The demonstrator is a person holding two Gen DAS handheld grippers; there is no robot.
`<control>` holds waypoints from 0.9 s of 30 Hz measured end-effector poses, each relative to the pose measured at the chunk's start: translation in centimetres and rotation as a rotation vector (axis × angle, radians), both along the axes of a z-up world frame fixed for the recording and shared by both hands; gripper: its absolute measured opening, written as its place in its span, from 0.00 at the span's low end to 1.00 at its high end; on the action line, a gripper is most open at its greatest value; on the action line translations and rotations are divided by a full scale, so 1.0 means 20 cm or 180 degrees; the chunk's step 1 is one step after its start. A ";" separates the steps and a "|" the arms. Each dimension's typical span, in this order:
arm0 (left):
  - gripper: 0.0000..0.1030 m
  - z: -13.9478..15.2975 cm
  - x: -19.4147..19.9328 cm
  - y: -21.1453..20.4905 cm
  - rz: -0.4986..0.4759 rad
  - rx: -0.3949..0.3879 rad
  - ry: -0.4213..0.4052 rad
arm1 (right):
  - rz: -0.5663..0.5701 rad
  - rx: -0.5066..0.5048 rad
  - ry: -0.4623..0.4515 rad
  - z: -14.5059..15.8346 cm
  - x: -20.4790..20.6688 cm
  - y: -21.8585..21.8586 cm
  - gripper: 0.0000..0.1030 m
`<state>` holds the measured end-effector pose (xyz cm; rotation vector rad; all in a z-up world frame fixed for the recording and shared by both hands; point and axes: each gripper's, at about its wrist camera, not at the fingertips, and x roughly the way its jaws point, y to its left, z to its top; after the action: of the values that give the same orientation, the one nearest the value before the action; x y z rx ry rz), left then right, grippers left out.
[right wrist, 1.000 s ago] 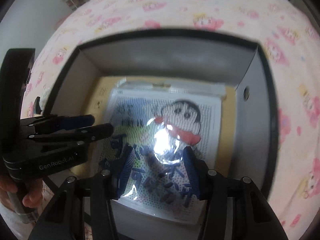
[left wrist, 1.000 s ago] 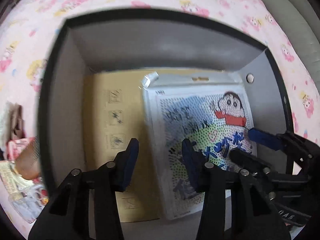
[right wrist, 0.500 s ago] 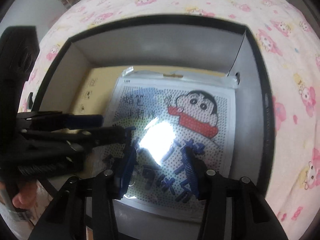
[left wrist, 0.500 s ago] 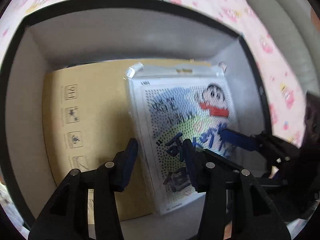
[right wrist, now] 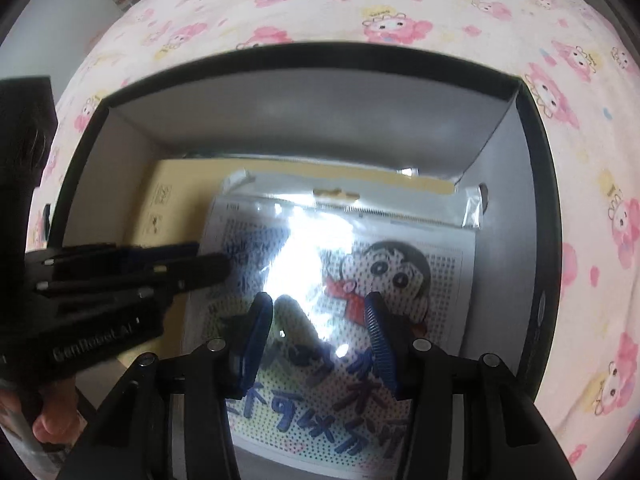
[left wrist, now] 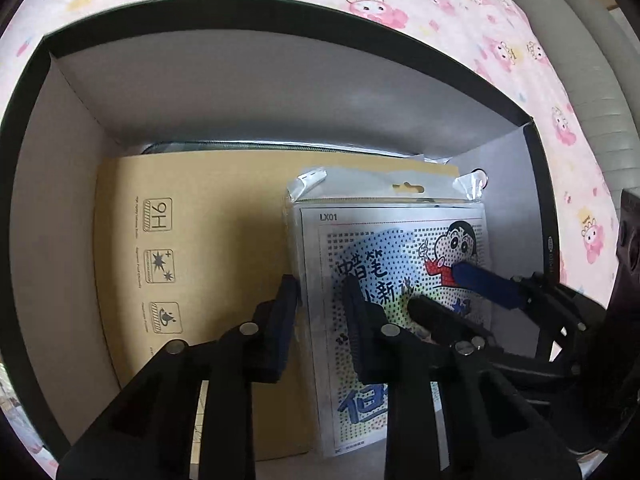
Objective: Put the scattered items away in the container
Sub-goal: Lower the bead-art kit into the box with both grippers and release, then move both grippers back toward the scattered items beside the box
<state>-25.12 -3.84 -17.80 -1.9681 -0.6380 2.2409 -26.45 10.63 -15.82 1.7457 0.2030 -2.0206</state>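
Compared with a second ago, the left gripper (left wrist: 320, 300) is seen narrower, its jaws closing over the left edge of the cartoon craft packet (left wrist: 394, 248), not yet pinching it. That packet lies flat on a tan envelope (left wrist: 208, 240) inside the black box (left wrist: 248, 92). The right gripper (right wrist: 318, 316) hovers above the packet, jaws parted, empty.

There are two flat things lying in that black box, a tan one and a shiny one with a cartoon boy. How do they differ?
The tan cardboard sleeve is matte and plain, printed only with small icons; the cartoon packet is a glossy clear bag with a colourful dotted picture and a hang hole. The sleeve lies underneath and spreads wider; the packet lies on top, toward the box's right wall. Both lie flat inside the box.
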 end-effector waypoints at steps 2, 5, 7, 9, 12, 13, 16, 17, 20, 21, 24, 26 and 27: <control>0.23 0.00 0.01 -0.01 0.0004 0.0031 0.0006 | -0.0007 -0.0052 -0.0050 0.00 0.01 0.01 0.44; 0.33 0.01 0.01 -0.02 -0.0018 0.0125 0.0043 | -0.0026 -0.0056 -0.0011 0.01 0.04 0.03 0.44; 0.35 0.03 0.02 -0.03 -0.0017 0.0147 0.0112 | -0.0104 -0.0104 0.0035 0.02 0.05 0.04 0.44; 0.35 0.08 0.06 -0.02 -0.0017 0.0093 0.0284 | -0.0199 -0.0093 0.0137 0.07 0.07 0.06 0.44; 0.48 0.23 0.16 -0.01 -0.0023 -0.0016 0.0681 | -0.0339 0.0012 0.0486 0.19 0.15 0.09 0.44; 0.59 0.29 0.20 0.00 -0.0006 -0.0072 0.0847 | -0.0400 0.0025 0.0583 0.23 0.18 0.10 0.47; 0.75 0.46 0.34 0.05 0.0026 -0.0296 0.1285 | -0.0536 -0.0016 0.0852 0.36 0.27 0.17 0.57; 0.76 0.52 0.39 0.06 0.0029 -0.0386 0.1396 | -0.0573 -0.0032 0.0936 0.40 0.30 0.18 0.57; 0.77 0.68 0.50 0.06 0.0004 -0.0596 0.1626 | -0.0633 -0.0115 0.1150 0.49 0.43 0.16 0.57; 0.77 0.73 0.55 0.04 -0.0007 -0.0625 0.1689 | -0.0649 -0.0155 0.1230 0.54 0.49 0.17 0.57; 0.78 0.83 0.69 0.06 0.0002 -0.0691 0.1906 | -0.0693 -0.0219 0.1424 0.61 0.61 0.13 0.57; 0.79 0.88 0.77 0.10 -0.0002 -0.0728 0.2028 | -0.0685 -0.0210 0.1560 0.66 0.68 0.12 0.61; 0.80 0.90 0.81 0.10 -0.0012 -0.0741 0.2078 | -0.0682 -0.0196 0.1624 0.69 0.71 0.09 0.61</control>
<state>-8.89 -1.82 0.18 -1.1569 -0.2975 2.8236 -12.25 12.35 -1.94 1.2278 0.1137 -2.5724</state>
